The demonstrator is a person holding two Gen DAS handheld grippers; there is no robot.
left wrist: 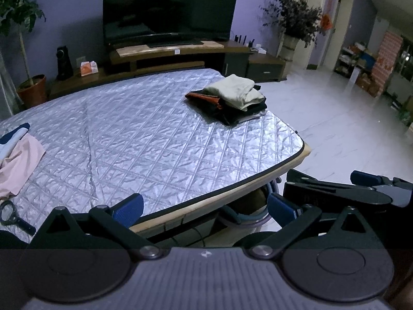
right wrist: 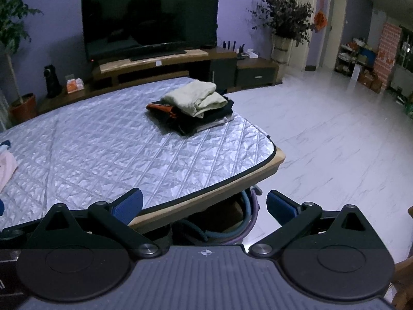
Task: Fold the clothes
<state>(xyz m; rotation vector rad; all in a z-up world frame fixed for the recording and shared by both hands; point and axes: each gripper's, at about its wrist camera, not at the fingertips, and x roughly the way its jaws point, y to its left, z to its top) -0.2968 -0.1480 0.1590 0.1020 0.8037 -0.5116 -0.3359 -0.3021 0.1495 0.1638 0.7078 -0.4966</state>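
A stack of folded clothes (left wrist: 229, 98) (right wrist: 193, 108), pale green on top of black and orange pieces, rests near the table's far right corner. Unfolded pink clothing (left wrist: 18, 165) (right wrist: 6, 166) with a blue and white garment (left wrist: 11, 137) lies at the left edge. My left gripper (left wrist: 205, 210) hangs open over the table's near edge, holding nothing. My right gripper (right wrist: 204, 206) is also open and empty, at the table's near right corner. The right gripper (left wrist: 361, 191) shows in the left wrist view at lower right.
The table carries a quilted silver cover (left wrist: 144, 134) (right wrist: 108, 139). A black magnifier-like tool (left wrist: 13, 217) lies at its near left. A TV (left wrist: 167, 7) on a low stand, potted plants (left wrist: 18, 25) and white tiled floor (right wrist: 335, 142) surround it. Hoops (right wrist: 247, 217) sit under the table.
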